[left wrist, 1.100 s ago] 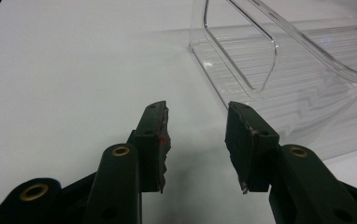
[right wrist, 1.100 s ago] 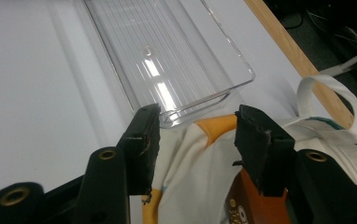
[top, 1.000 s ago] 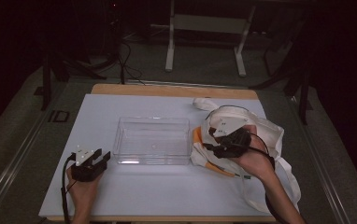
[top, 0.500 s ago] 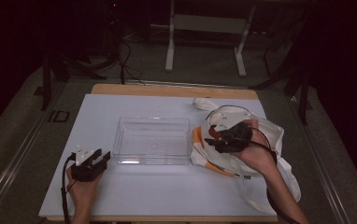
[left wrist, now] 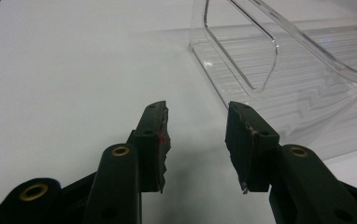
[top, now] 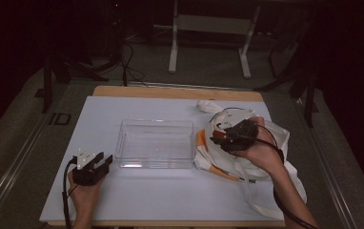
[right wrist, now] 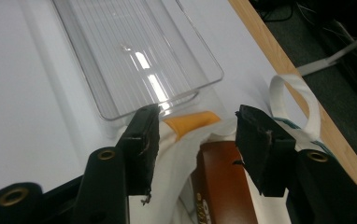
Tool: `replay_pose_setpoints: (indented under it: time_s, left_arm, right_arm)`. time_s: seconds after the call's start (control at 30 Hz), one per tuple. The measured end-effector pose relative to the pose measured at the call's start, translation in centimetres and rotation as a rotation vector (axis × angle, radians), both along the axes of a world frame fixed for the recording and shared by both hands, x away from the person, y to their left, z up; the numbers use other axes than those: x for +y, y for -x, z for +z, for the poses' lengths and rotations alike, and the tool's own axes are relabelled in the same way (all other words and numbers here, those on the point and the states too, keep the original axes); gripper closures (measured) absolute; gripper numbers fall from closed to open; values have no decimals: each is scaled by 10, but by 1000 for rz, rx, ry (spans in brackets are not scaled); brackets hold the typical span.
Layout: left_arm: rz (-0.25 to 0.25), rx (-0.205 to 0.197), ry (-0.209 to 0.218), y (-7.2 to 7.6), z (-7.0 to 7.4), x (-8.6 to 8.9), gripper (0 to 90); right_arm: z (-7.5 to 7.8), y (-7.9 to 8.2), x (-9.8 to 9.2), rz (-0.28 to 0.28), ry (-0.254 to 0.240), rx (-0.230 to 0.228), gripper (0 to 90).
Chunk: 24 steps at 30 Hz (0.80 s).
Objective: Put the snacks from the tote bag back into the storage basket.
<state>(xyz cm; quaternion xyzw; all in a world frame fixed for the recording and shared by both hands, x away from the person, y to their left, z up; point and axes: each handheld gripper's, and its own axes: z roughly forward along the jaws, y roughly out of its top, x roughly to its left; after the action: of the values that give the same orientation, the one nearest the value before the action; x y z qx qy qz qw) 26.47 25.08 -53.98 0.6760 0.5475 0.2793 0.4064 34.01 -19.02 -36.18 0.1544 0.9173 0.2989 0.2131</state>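
Right gripper [top: 217,137] hangs over the white tote bag [top: 270,143] at about 3 o'clock of the clear plastic tray [top: 155,143], jaws pointing toward the tray. In the right gripper view [right wrist: 193,140] the jaws are apart with a decent gap and have just been opening a bit more. Nothing is pinched between the pads. Below the gap there's the bag's mouth with a brown box [right wrist: 223,186] sticking out of it, plus an orange patch [right wrist: 190,122] on the cloth near the tray's corner. Can't tell if a jaw tip brushes the fabric.

Left gripper [top: 99,163] sits at roughly 8 o'clock from the tray on the white table [top: 123,205]. Its own view [left wrist: 196,140] shows the jaws parted and empty, with the tray's corner [left wrist: 242,60] just ahead at 1 o'clock, not touching.
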Motion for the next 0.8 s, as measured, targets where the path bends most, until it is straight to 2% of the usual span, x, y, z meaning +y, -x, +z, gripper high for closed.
replay_pose_setpoints:
  time_s: [0.8]
  left_arm:
    - [1,1,3,0,0,0,591]
  right_arm:
    - [0,-22,-26,-85,6,26,477]
